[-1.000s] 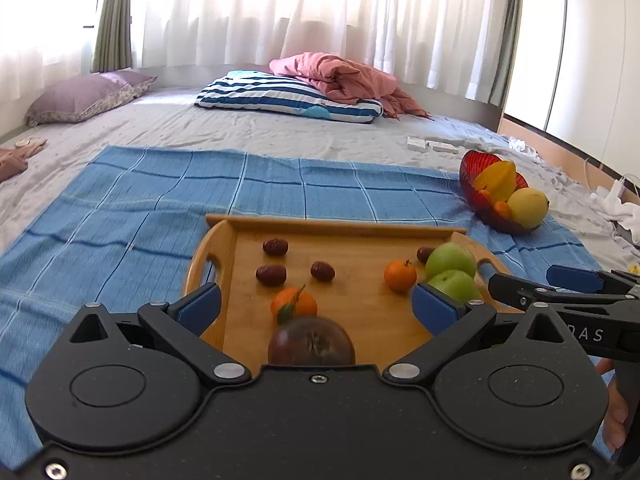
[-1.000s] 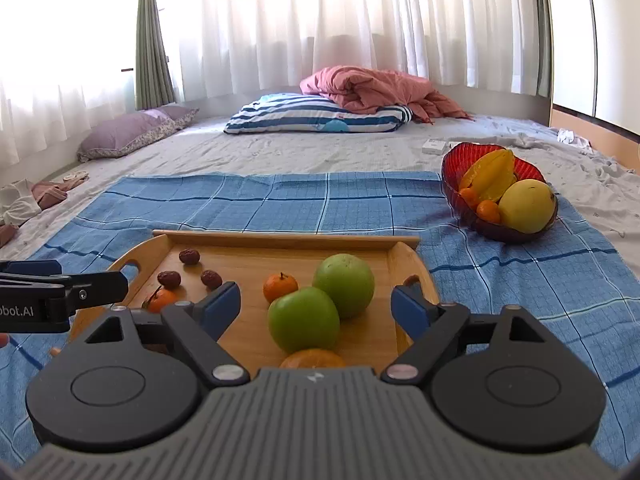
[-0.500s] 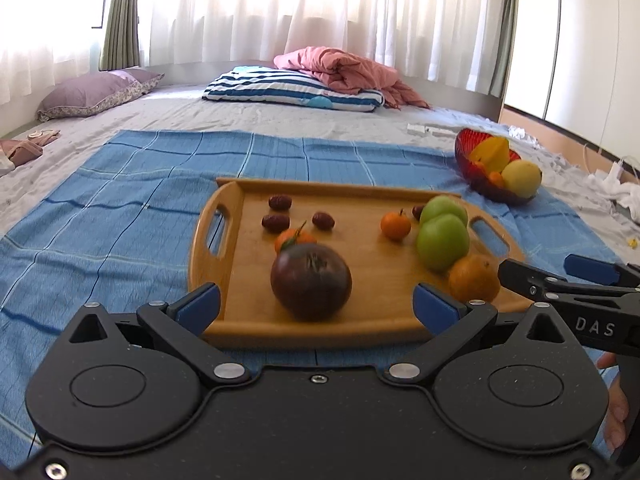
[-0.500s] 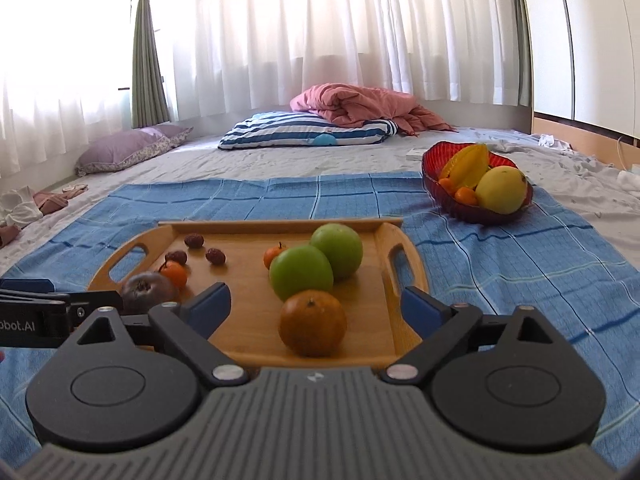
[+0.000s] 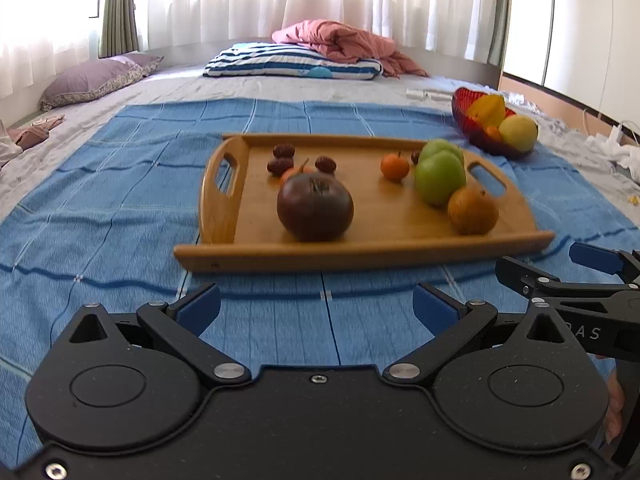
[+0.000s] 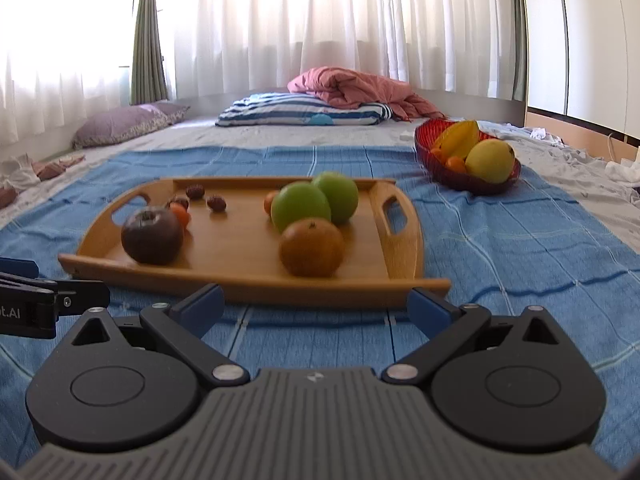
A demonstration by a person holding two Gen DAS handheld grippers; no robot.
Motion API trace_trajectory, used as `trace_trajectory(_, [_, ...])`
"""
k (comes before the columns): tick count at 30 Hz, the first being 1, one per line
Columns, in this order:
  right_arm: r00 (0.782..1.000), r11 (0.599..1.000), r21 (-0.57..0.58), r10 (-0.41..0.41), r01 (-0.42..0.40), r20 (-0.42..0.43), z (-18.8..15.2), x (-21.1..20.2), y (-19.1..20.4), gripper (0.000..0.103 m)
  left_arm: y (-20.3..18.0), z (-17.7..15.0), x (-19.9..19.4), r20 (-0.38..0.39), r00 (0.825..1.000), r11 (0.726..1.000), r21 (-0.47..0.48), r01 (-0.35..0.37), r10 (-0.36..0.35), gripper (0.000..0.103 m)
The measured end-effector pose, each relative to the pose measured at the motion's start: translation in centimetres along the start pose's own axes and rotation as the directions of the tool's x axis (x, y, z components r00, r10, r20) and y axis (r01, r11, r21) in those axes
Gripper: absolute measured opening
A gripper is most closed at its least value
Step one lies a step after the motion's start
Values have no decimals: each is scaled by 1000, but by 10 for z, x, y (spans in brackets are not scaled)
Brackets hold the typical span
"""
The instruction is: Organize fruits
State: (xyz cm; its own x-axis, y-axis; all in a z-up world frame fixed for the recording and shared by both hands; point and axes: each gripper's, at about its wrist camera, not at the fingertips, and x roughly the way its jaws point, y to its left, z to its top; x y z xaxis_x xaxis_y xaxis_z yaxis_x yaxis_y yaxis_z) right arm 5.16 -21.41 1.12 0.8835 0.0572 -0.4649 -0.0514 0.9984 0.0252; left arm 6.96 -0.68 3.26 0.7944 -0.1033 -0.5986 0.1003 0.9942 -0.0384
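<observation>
Bamboo tray [image 6: 224,276] dead ahead of both grippers, on the blue checked bedspread [image 5: 120,184], long axis crosswise to the pointing line. Right gripper [image 6: 314,306] spread to its widest after opening further just now, nothing between the blue pads, near rim of the tray just beyond the tips. Left gripper [image 5: 316,306] likewise wide apart and empty, a strip of bare cloth between its tips and the rim.

Brown-orange fruit [image 6: 311,247] straight ahead of the right gripper, nearest of all, with two green apples [image 6: 301,206] touching close behind. Dark purple fruit [image 5: 315,206] straight ahead of the left gripper, standing apart; small orange fruits [image 5: 394,166] and dark dates [image 5: 283,150] further back. Probably one fruit to each gripper, by nearness.

Red bowl [image 6: 452,178] already holding starfruit, a yellow fruit and small oranges, far ahead and to the right of the right gripper, off the tray on the bedspread; likely the destination, closer to the right side.

Raised rim and handle ends to clear on entry. Little room behind the brown-orange fruit; open board around the purple one.
</observation>
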Motion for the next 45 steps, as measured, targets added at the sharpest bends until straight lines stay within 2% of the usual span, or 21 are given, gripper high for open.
trace_trajectory(5, [999,999,-21,-34,34,-17,-13,2,4,103,-2,-11,7,-18,1000,1000,8,-6,6,103])
trace_trajectory(11, [998,999,-24,-40,39,-45,-19,7,4,103,1,-16,27,-42,999,1000,-26,-13,12,103])
trace_trajectory(19, [993,998,-36,-54,50,-109,-26,22,8,103,4,-19,42,-28,999,999,-39,-30,29,103])
trace_trajectory(27, [993,998,-27,-62,60,-100,-31,25,8,103,-2,-24,49,-23,998,999,-1,-50,50,103])
trace_trajectory(45, [993,997,-43,-75,71,-94,-32,25,11,103,-2,-26,48,-15,999,999,-6,-48,48,103])
